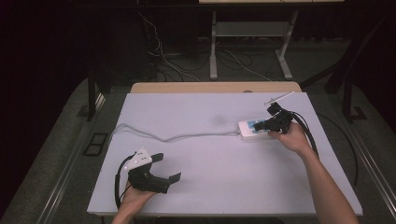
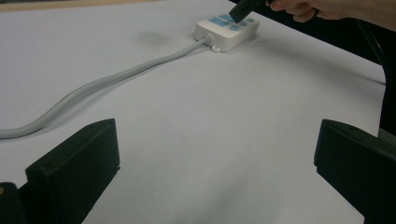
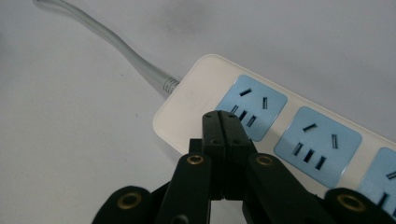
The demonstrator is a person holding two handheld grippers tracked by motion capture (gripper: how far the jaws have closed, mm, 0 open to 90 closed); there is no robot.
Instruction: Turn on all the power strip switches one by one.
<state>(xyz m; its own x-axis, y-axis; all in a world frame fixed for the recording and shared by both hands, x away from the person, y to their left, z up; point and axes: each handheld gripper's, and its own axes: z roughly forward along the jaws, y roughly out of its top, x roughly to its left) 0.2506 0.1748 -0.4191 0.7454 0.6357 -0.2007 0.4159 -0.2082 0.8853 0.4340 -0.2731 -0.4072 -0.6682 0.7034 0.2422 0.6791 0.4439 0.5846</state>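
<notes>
I find the power strip [image 1: 254,129] lying flat at the right side of the white table [image 1: 210,154], its grey cable [image 1: 177,136] trailing leftwards across the surface and off the left edge; my right gripper [image 1: 267,125] sits over it with jaws pressed together and nothing between them, the tip at or just above the strip's near edge beside the first blue socket [image 3: 252,107]; I cannot tell from any view whether the tip actually touches the casing. My left gripper [image 1: 169,168] rests near the front left of the table, jaws spread wide, well apart from the strip and holding nothing.

Progress, as I judge it: the work is at an early stage; the right gripper has reached the strip, yet no grip is taken, no plug is in any socket, and the strip appears undisturbed; whether a push, a press on a switch or a shift of the strip is intended remains open; all of that is left to do.

Limits of view: the strip's far end is cut off in the right gripper view; any switch on it is hidden or too small to make out; the cable's plug end lies out of frame.
</notes>
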